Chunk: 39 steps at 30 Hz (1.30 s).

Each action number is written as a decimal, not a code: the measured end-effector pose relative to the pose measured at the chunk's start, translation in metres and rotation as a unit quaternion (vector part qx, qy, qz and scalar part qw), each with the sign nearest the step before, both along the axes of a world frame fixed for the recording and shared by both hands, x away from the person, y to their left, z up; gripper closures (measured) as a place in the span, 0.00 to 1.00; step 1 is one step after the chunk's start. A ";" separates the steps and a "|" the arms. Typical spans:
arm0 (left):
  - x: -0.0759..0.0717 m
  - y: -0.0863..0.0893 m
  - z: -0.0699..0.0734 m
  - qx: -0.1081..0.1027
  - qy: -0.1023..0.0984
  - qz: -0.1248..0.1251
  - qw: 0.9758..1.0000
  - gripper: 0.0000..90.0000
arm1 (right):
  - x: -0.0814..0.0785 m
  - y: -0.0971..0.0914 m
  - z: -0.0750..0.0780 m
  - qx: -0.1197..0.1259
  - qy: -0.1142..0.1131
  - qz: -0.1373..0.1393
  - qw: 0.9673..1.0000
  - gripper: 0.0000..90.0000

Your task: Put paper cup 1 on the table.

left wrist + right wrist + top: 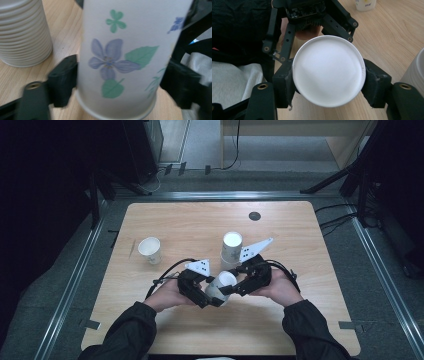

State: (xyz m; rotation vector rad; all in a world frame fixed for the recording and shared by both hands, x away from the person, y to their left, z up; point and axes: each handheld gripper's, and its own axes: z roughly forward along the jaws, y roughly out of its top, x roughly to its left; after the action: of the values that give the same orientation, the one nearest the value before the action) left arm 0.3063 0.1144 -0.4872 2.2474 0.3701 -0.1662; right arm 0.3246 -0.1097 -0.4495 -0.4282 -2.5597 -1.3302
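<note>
Both grippers pinch one paper cup (pixel 221 286) low over the near middle of the table (pixel 300 320). The left gripper (pixel 204 296) clamps its flowered wall, the right gripper (pixel 240 286) its base end. No lettering is readable: the left gripper view shows blue flowers and green leaves (pixel 113 61), the right gripper view the plain white bottom (pixel 328 70). A cup stack (pixel 231 249) stands just behind; a single cup (pixel 150 250) stands well left.

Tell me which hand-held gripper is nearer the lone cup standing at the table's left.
Left. The left hand-held gripper sits closer to the lone cup; the right hand-held gripper lies farther right.
</note>
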 end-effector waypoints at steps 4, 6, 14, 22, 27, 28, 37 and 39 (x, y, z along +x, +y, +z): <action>-0.002 0.000 0.002 0.002 -0.008 -0.007 1.000 0.28 | -0.001 0.000 0.000 -0.001 0.000 0.000 1.000 0.40; -0.002 -0.001 0.002 0.003 -0.010 -0.008 1.000 0.29 | -0.002 0.000 0.000 -0.003 -0.002 0.002 1.000 0.40; -0.001 0.002 0.003 0.004 -0.005 -0.009 1.000 0.30 | -0.003 0.000 -0.002 -0.009 -0.021 0.010 1.000 0.34; 0.003 0.016 0.013 0.005 -0.006 0.012 1.000 0.30 | -0.003 -0.003 -0.002 -0.011 -0.031 -0.008 0.999 0.22; 0.004 0.026 0.022 0.018 -0.013 0.021 1.000 0.30 | -0.005 -0.010 -0.005 -0.013 -0.037 -0.009 0.999 0.21; 0.004 0.026 0.022 0.018 -0.013 0.021 1.000 0.30 | -0.005 -0.010 -0.005 -0.013 -0.037 -0.009 0.999 0.21; 0.007 0.029 0.025 0.051 -0.010 0.023 0.998 0.30 | -0.012 -0.016 -0.018 -0.032 -0.061 -0.015 0.997 0.23; 0.007 0.030 0.026 0.060 -0.004 0.023 0.998 0.30 | -0.015 -0.016 -0.021 -0.041 -0.078 -0.018 0.996 0.24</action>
State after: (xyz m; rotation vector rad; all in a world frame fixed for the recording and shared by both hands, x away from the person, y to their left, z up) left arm 0.3137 0.1445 -0.4616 2.3537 0.4372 -0.1134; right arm 0.3097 -0.1253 -0.4703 -0.4010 -2.7545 -1.3238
